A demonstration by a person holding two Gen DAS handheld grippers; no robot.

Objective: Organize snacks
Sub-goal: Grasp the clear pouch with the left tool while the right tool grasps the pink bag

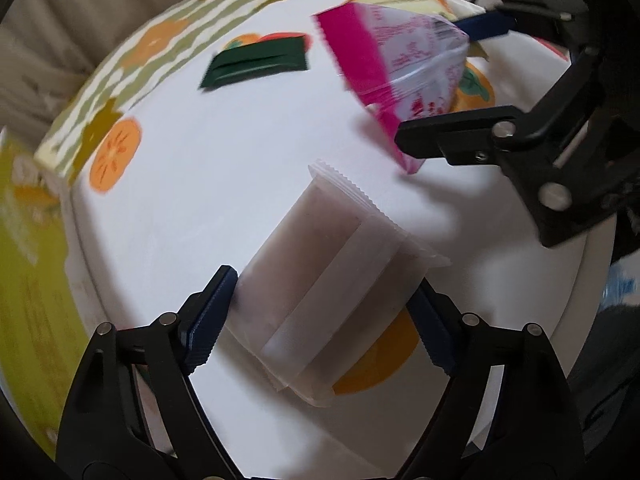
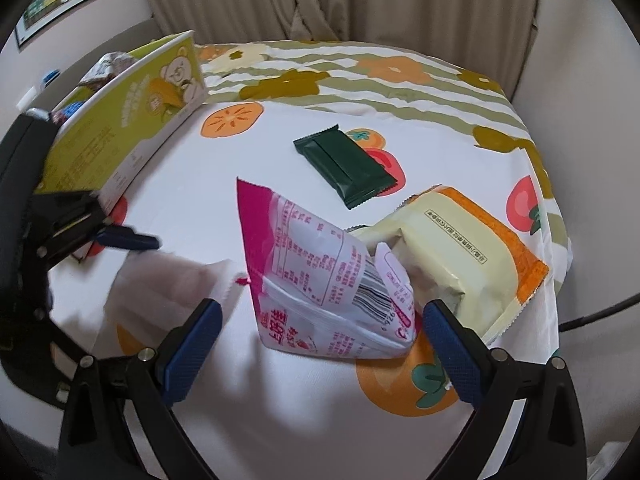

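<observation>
A translucent white snack packet (image 1: 332, 276) lies between the fingers of my left gripper (image 1: 326, 312), whose blue pads sit at its two sides; it shows blurred in the right wrist view (image 2: 168, 284). A pink and white snack bag (image 2: 328, 280) stands between the open fingers of my right gripper (image 2: 320, 344), untouched by the pads; it also shows in the left wrist view (image 1: 400, 68). A dark green bar (image 2: 346, 166) lies further back, seen too in the left wrist view (image 1: 260, 62). A pale yellow and orange packet (image 2: 452, 256) lies right of the pink bag.
A green and yellow open box (image 2: 132, 120) with snacks inside stands at the table's left, also seen in the left wrist view (image 1: 28, 264). The round table carries a white cloth with fruit prints (image 2: 280, 400). Curtains hang behind. The left gripper (image 2: 124, 240) reaches in from the left.
</observation>
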